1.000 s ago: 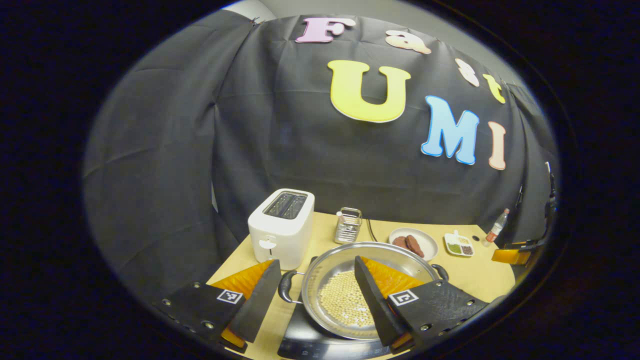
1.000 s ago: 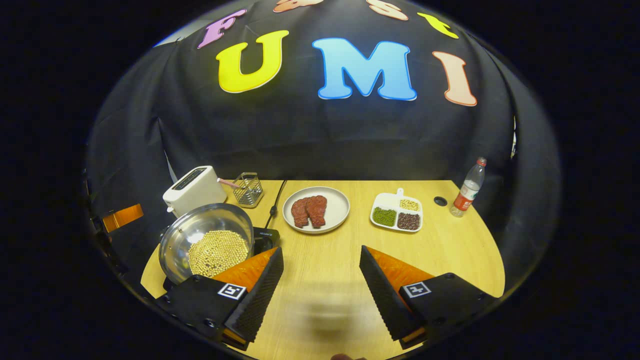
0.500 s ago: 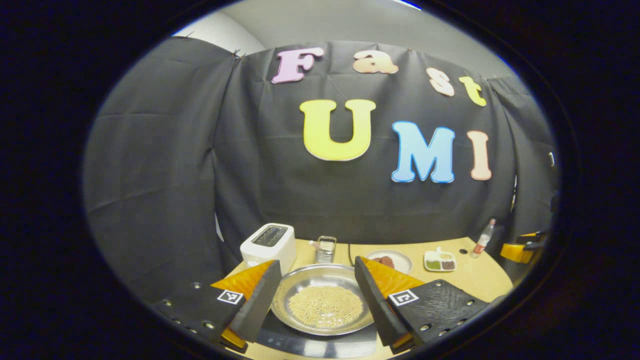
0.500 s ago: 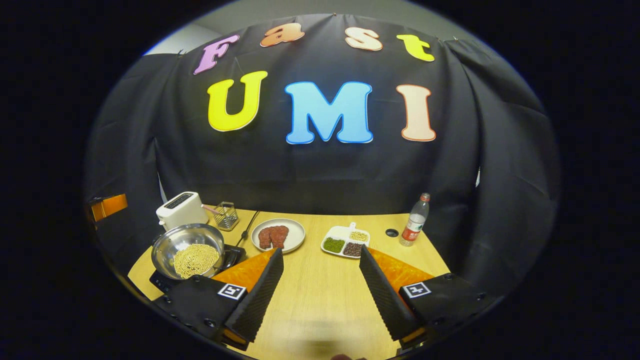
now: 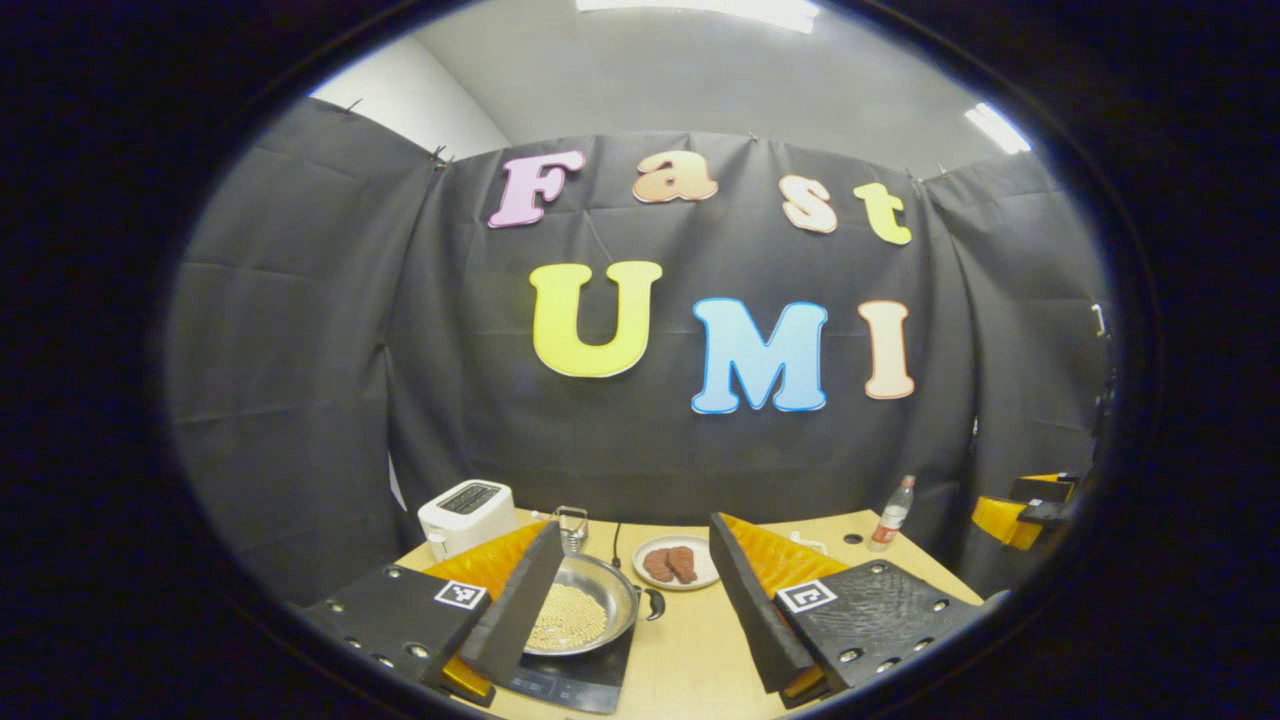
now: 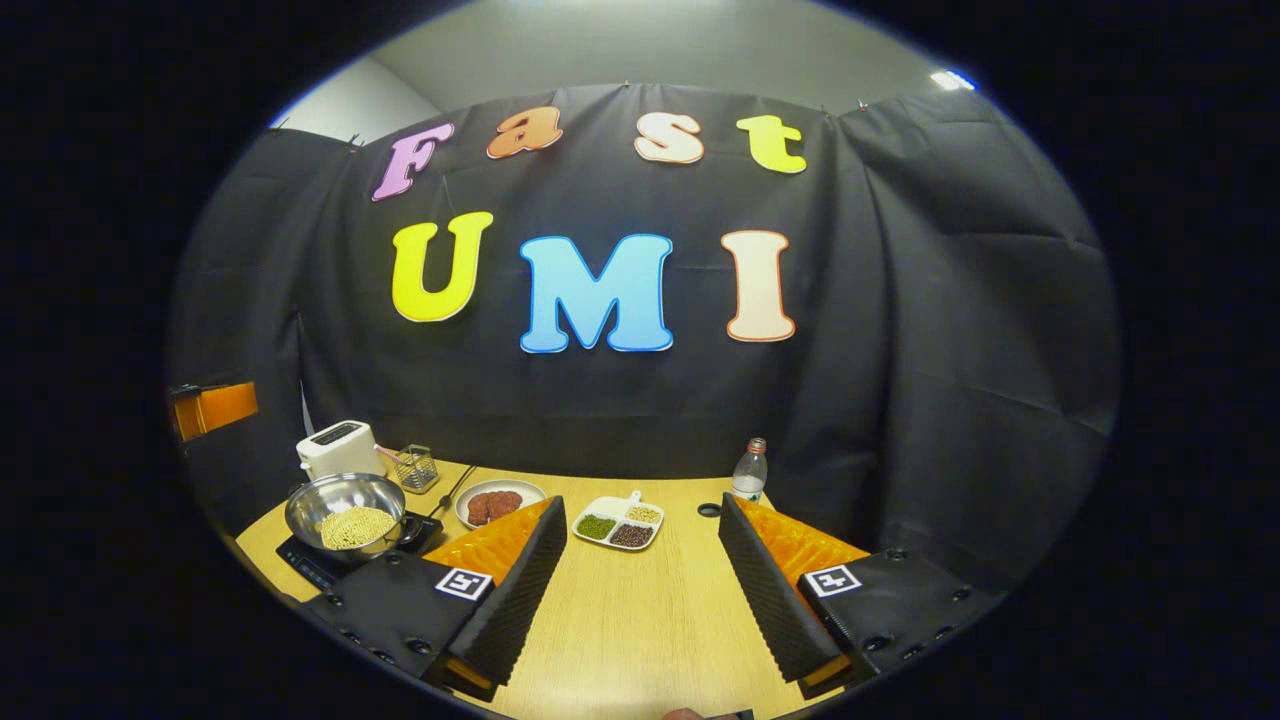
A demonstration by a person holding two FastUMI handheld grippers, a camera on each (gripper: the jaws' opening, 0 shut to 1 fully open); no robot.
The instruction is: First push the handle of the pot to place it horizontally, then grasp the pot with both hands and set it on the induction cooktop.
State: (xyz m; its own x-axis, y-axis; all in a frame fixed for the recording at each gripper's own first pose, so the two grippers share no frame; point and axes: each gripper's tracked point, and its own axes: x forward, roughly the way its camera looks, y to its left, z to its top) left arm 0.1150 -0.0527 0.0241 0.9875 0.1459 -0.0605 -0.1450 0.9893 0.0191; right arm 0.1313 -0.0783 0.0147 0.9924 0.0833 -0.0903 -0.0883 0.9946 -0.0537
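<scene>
Backed well away from the pot [image 5: 580, 617] now seated on the induction cooktop [image 5: 570, 682] at the table's [image 6: 640, 620] left edge, both jaws released and empty, task apparently complete.

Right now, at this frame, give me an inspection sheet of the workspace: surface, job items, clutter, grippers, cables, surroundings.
Surface: wooden table, pale, rounded edge.
Job's things: pot holding yellow beans sits on the induction cooktop at the table's left end.
Clutter: toaster, wire basket, plate of meat, divided dish of beans, bottle.
Grippers: left gripper open, holding nothing; right gripper open, holding nothing, above bare table.
Cables: one dark cord running from the cooktop toward the back wall.
Surroundings: black cloth booth wall; grey ceiling with lights.
</scene>
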